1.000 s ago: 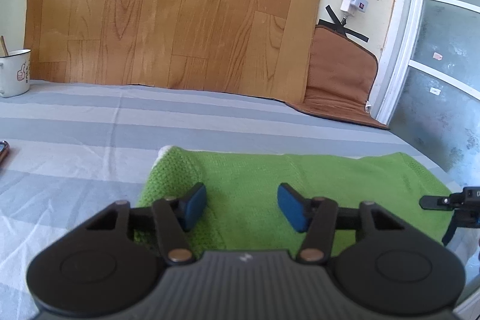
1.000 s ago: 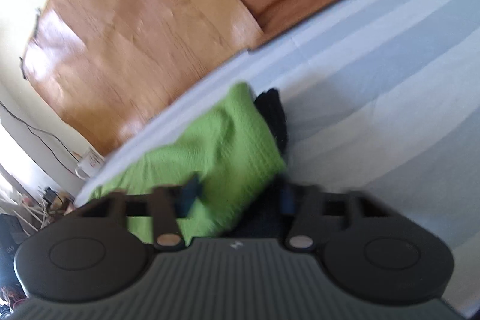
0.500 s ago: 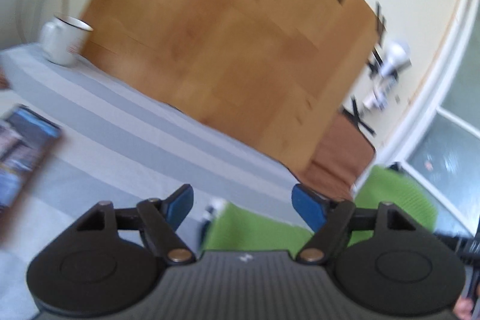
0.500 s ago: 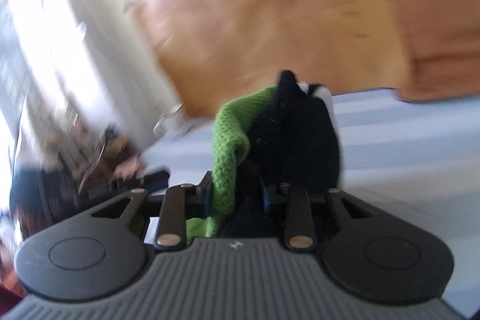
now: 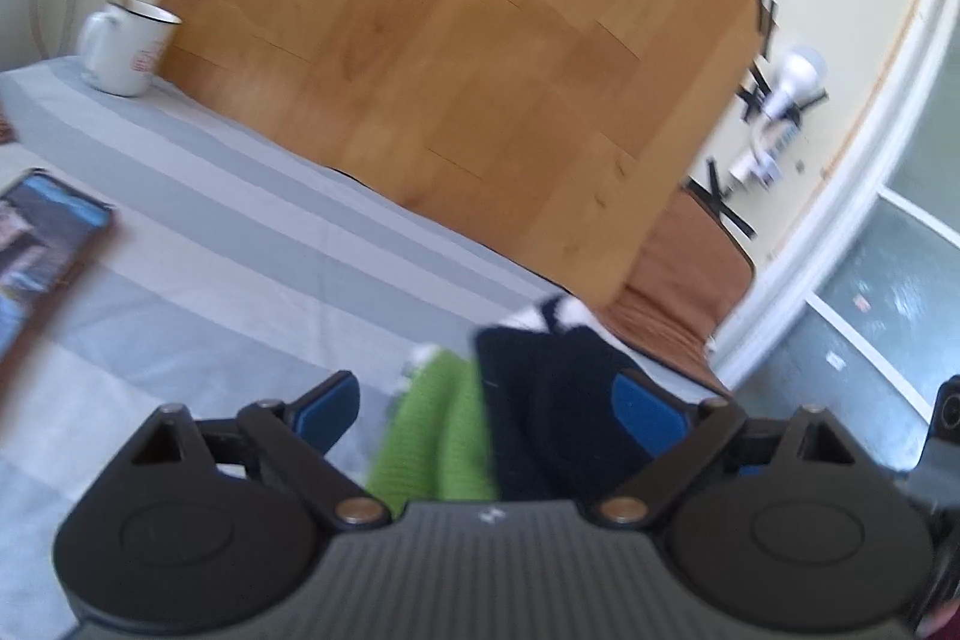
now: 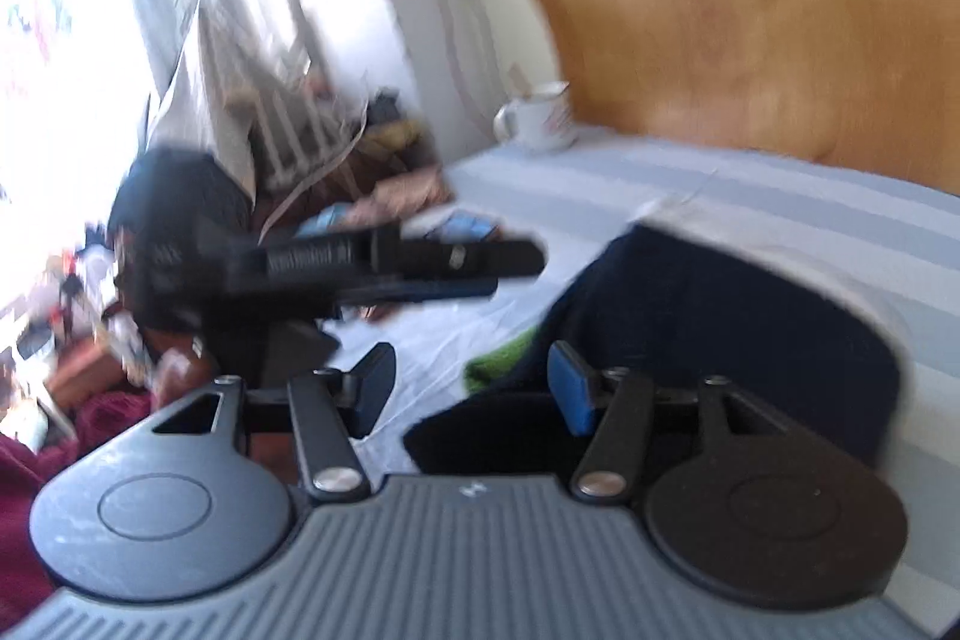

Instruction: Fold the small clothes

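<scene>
A small knit garment lies folded on the striped bed sheet point(image 5: 252, 244), its green side point(image 5: 432, 436) under a dark navy side point(image 5: 540, 400). My left gripper point(image 5: 489, 412) hovers just before it. Its jaws are opening wide, the cloth shows between them, and the pads do not touch it. In the right wrist view the navy cloth point(image 6: 720, 328) covers nearly all the green point(image 6: 498, 367). My right gripper point(image 6: 474, 391) is opening at the cloth's near edge, its pads off the fabric. The left gripper point(image 6: 390, 262) shows blurred beyond it.
A white mug point(image 5: 129, 46) stands at the sheet's far left corner by a wood-pattern panel point(image 5: 450, 40). A phone with a lit screen point(image 5: 36, 244) lies at the left. A brown mat point(image 5: 678, 280) and glass door point(image 5: 900, 268) are right. Clutter point(image 6: 90, 340) sits beside the bed.
The right gripper carried one end of the garment up and over leftward, then let it go, so the navy side now lies on the green. Both grippers opened; the left one rolled and drew back.
</scene>
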The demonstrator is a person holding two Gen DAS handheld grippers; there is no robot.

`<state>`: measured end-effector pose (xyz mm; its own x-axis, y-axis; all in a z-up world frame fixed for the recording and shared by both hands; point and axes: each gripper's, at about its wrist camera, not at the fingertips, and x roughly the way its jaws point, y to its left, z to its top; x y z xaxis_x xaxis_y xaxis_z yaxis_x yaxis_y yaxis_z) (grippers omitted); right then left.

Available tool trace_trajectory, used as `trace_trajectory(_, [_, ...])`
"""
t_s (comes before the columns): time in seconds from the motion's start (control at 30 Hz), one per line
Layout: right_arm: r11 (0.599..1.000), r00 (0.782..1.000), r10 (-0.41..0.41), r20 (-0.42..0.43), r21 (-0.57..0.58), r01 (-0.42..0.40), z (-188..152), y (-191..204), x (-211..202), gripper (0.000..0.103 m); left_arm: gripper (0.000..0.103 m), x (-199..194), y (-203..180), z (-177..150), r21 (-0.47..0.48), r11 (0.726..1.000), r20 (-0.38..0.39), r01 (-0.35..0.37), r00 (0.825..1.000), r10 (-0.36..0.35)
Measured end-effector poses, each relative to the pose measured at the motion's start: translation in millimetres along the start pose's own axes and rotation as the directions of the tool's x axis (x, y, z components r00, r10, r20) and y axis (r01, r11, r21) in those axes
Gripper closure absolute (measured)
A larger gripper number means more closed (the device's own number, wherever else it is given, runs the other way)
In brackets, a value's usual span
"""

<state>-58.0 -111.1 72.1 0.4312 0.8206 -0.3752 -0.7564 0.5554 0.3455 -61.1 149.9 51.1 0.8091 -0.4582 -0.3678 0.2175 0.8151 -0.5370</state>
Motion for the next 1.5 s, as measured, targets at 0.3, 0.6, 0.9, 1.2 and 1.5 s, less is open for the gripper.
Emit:
trace_trajectory(0.3, [0.927,0.963,-0.248,0.106,0.315,0.204,-30.1,-69.3,-59.9,0.044,0.003,27.1,-17.6,-19.2,0.092,0.992,-0.097,-0.089,0.99,0.098])
trace_trajectory(0.6, [0.863,0.969,-0.247,-0.007,0.454,0.223,-52.5,-107.6,-12.3,0.028,0.009,21.4,0.0,-37.6,0.081,0.99,-0.104,-0.12,0.986,0.128])
trace_trajectory(0.9, [0.833,0.983,-0.171,0.067,0.543,0.107,-70.4,-105.5,-51.8,0.021,0.0,27.3,-2.5,-31.7,0.082,0.992,-0.135,-0.094,0.985,0.104])
trace_trajectory(1.2, [0.838,0.987,-0.15,0.064,0.538,0.092,-74.5,-100.7,-48.9,0.02,0.0,26.2,15.1,-20.4,-0.092,0.995,-0.21,0.049,0.975,-0.067])
trace_trajectory(1.5, [0.92,0.987,-0.16,0.028,0.366,0.139,-60.8,-71.0,-5.7,0.029,0.02,37.2,6.8,-27.4,-0.056,0.998,-0.198,0.025,0.98,-0.036])
